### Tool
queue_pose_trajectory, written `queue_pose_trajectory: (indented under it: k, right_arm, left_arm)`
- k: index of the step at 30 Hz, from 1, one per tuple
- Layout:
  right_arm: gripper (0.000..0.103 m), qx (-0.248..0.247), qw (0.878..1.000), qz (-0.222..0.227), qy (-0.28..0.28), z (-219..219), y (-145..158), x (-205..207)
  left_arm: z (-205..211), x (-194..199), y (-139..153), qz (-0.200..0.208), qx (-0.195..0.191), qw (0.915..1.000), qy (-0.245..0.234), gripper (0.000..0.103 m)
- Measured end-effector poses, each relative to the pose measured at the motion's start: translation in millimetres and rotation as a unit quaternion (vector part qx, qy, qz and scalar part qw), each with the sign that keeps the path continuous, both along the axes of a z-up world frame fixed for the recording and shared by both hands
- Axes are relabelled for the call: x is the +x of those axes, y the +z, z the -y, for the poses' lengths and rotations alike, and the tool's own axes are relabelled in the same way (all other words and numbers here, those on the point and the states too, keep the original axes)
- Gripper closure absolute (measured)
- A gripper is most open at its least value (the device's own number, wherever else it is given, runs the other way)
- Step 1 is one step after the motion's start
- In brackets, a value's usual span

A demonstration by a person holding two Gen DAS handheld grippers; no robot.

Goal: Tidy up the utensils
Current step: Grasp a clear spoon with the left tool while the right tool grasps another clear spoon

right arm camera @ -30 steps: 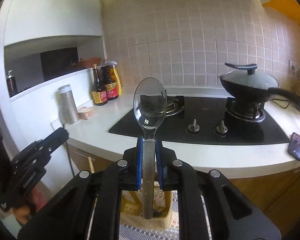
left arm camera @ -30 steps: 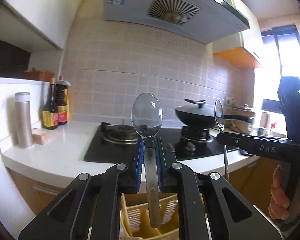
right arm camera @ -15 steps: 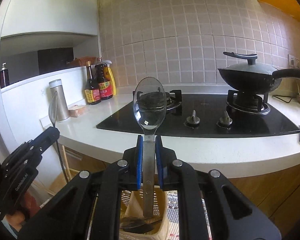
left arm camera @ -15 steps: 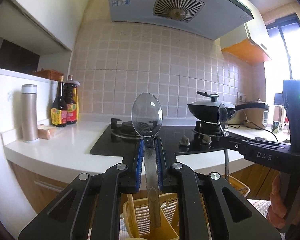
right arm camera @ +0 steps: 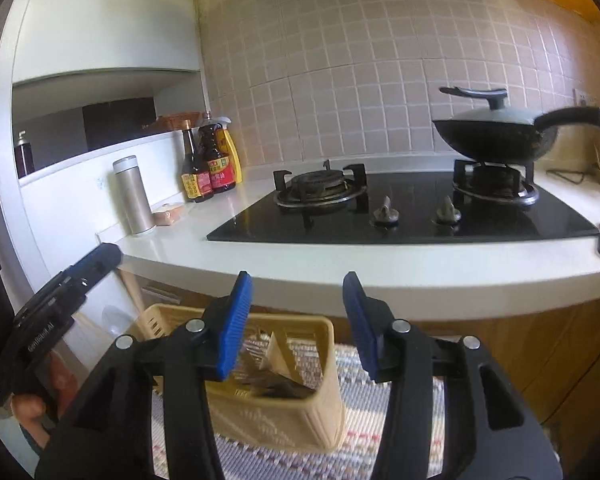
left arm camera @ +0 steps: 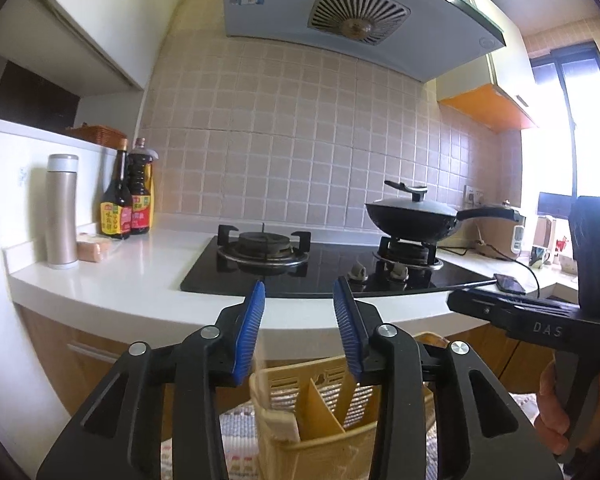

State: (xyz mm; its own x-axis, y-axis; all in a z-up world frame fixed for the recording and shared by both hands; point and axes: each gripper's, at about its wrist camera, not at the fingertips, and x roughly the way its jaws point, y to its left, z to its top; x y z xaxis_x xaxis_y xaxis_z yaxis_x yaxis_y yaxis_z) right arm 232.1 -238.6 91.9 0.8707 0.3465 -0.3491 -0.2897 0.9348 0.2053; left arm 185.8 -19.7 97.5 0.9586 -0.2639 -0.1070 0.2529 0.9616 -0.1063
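Closest to each camera, both pairs of black tongs with blue ribbed pads have just been opening and now stand apart with nothing between them: the left tongs (left arm camera: 299, 300) and the right tongs (right arm camera: 298, 292). Just beneath them, on a striped woven rug (right arm camera: 384, 364) on the floor, stands a pale yellow perforated plastic utensil basket (right arm camera: 300, 416) with dividers; dark metal utensils (right arm camera: 276, 386) lie inside one compartment, though which pieces they are cannot be made out. Beyond rises the white bench (left arm camera: 140, 276), carrying a black glass gas hob (left arm camera: 328, 272), a lidded black wok (left arm camera: 412, 218), a steel flask (left arm camera: 61, 210) and dark sauce bottles (left arm camera: 126, 204) against the beige tiled wall.
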Motion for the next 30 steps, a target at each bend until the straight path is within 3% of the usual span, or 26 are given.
queue_pose_trajectory:
  k: [3, 8, 11, 13, 16, 22, 24, 30]
  right_arm:
    - [0.059, 0.014, 1.000, -0.023, 0.001, 8.0, 4.2, -15.9]
    - [0.059, -0.035, 0.997, -0.060, -0.022, 4.0, 17.2, -40.3]
    - [0.059, -0.044, 0.994, -0.095, -0.029, 4.9, 22.4, -53.1]
    - [0.059, -0.041, 0.991, -0.124, -0.029, 7.5, 24.1, -63.0]
    - [0.059, -0.045, 0.984, -0.167, -0.032, 9.2, 20.8, -72.9]
    - [0.059, -0.064, 0.967, -0.246, -0.029, 4.2, -6.6, -85.1]
    - [0.059, -0.060, 0.960, -0.274, -0.015, 0.1, -20.3, -87.5]
    - [0.063, -0.028, 0.916, -0.400, 0.030, -19.8, -87.0, -91.8]
  left_arm:
    - [-9.6, -20.1, 12.8, 0.003, -0.014, 0.9999, -0.005, 0.060]
    - [-14.1, -50.8, 36.3, -0.004, -0.014, 0.9993, -0.033, 0.057]
    - [-11.4, -61.8, 45.4, -0.042, -0.015, 0.9958, -0.080, 0.049]
    - [-8.2, -63.0, 45.2, -0.098, -0.023, 0.9854, -0.138, 0.047]
    - [-4.9, -62.7, 34.2, -0.160, -0.027, 0.9703, -0.179, 0.046]
    - [10.0, -63.9, -14.3, -0.270, 0.055, 0.9488, -0.155, 0.047]
    - [13.9, -64.3, -35.1, -0.307, 0.079, 0.9362, -0.152, 0.048]
    - [22.4, -66.9, -80.6, -0.379, 0.117, 0.8948, -0.206, 0.054]
